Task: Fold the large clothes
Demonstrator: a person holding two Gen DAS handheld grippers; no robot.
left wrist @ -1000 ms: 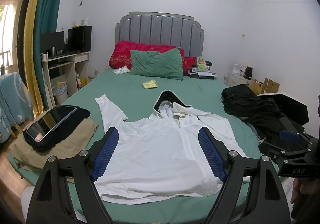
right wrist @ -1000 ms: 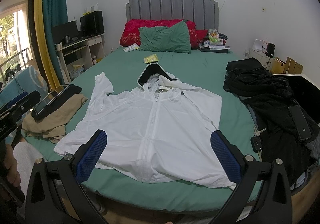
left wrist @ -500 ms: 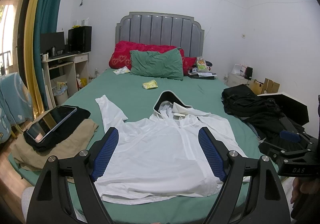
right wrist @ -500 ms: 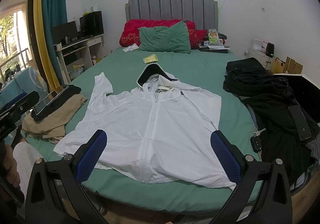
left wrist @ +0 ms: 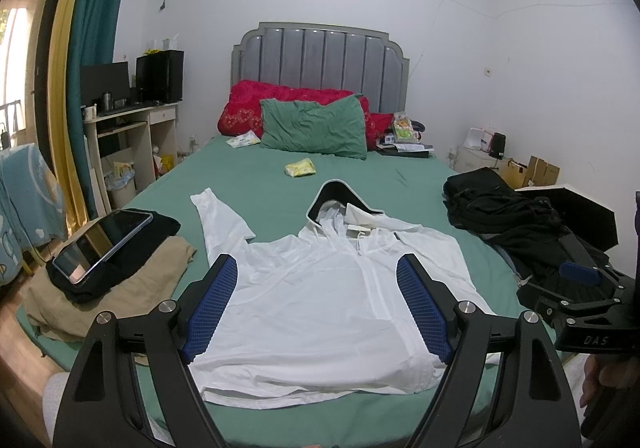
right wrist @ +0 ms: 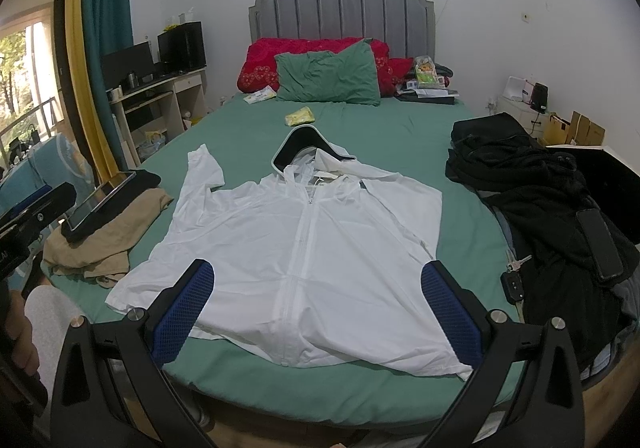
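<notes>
The left gripper (left wrist: 316,304) and the right gripper (right wrist: 318,310) both hung in the air at the foot of the bed (right wrist: 400,135), pointing at the headboard. Each one had its blue fingers spread wide apart, holding nothing. The white jacket (right wrist: 296,244) lay flat on the green sheet, zipped up. Its right sleeve was hidden, maybe tucked under.

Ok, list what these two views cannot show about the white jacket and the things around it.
- White jacket: its right sleeve is not seen spread out in either view; whether it is tucked under cannot be told.
- Jacket hem corners: the left gripper fingers cover them in the left wrist view.
- Black clothes pile: cut off by the right wrist view's edge.
- Yellow packet: too small to identify.
</notes>
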